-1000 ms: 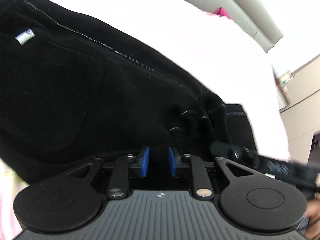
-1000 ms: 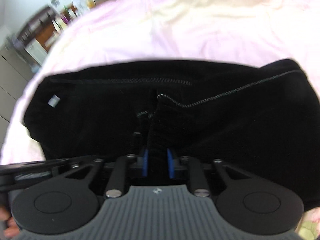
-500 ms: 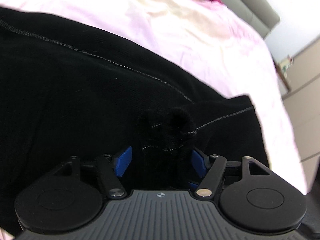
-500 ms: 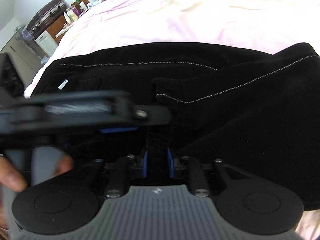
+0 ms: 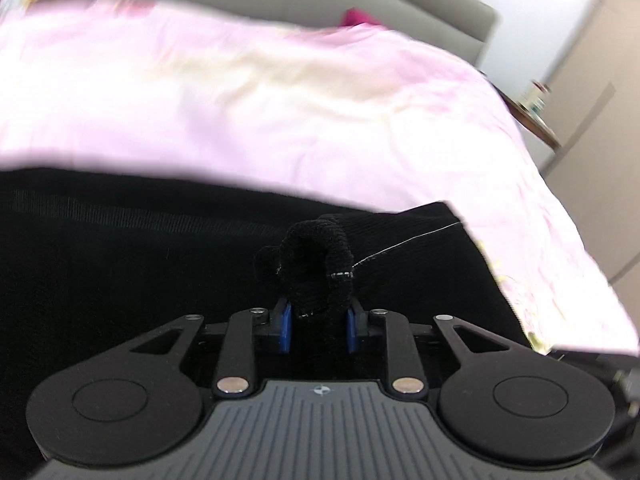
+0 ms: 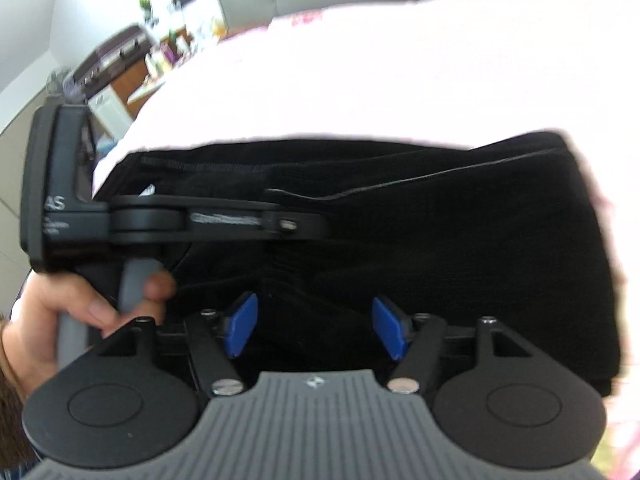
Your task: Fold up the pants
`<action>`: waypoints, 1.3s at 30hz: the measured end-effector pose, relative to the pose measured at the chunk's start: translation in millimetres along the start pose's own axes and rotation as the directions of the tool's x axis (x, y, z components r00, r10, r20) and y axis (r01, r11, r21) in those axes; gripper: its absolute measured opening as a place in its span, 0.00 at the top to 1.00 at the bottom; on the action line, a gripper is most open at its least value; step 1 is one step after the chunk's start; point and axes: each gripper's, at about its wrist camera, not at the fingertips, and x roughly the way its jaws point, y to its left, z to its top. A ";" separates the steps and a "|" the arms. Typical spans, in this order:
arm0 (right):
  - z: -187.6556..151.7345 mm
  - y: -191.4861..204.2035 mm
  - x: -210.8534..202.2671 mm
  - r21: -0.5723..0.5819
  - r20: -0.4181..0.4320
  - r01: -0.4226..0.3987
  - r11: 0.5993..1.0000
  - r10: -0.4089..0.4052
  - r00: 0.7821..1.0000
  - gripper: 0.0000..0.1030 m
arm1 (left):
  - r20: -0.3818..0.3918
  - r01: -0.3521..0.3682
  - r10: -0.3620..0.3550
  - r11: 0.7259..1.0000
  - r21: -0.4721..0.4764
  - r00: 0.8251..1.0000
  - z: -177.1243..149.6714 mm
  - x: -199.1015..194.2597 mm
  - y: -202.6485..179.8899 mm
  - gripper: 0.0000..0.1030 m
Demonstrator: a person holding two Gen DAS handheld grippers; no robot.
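1. Black pants [image 5: 140,280] lay spread across a bed with a pale pink sheet [image 5: 280,100]; in both wrist views the dark cloth filled the lower half and the sheet rose behind it.
2. The left gripper [image 5: 318,324] pointed down at the pants. Its blue pads [image 5: 285,326] had just been closing and now pressed on both sides of a bunched-up roll of black cloth [image 5: 316,264] — part of the pants themselves, with a thin line of pale stitching running off to the right.
3. That bunch stood up between the left jaws, a little above the flat cloth around it.
4. The right gripper [image 6: 316,328] also pointed down over the pants. Its jaws had just been opening and stood well apart, blue pads [image 6: 240,328] angled outward — black cloth lay between and under them, but neither pad pressed on it.
5. In the right wrist view the left tool crossed the frame sideways, and a hand [image 6: 60,320] curled round its grey handle at the left edge.
6. A small white tag [image 6: 148,191] showed on the pants near their far left corner.
7. Behind the bed stood a grey padded headboard [image 5: 280,0]; a cluttered wooden sideboard [image 6: 120,68] was blurred in the far left of the right wrist view.
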 end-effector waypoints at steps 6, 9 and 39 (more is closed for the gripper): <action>-0.5 -52.1 -67.3 0.016 0.111 0.189 0.982 -0.189 0.976 0.57 | -0.005 -0.024 0.026 0.986 0.166 1.000 56.8 -13.0 -16.7 0.74; 3.2 -74.4 -73.6 0.039 0.113 0.260 0.965 -0.262 0.958 0.71 | -0.086 -0.045 0.059 0.987 0.157 0.995 59.5 12.9 0.1 0.74; 92.9 -159.2 69.5 0.050 -0.002 0.316 0.947 -0.316 0.949 0.90 | -0.237 -0.087 0.111 0.990 0.109 0.965 25.0 72.2 58.5 0.63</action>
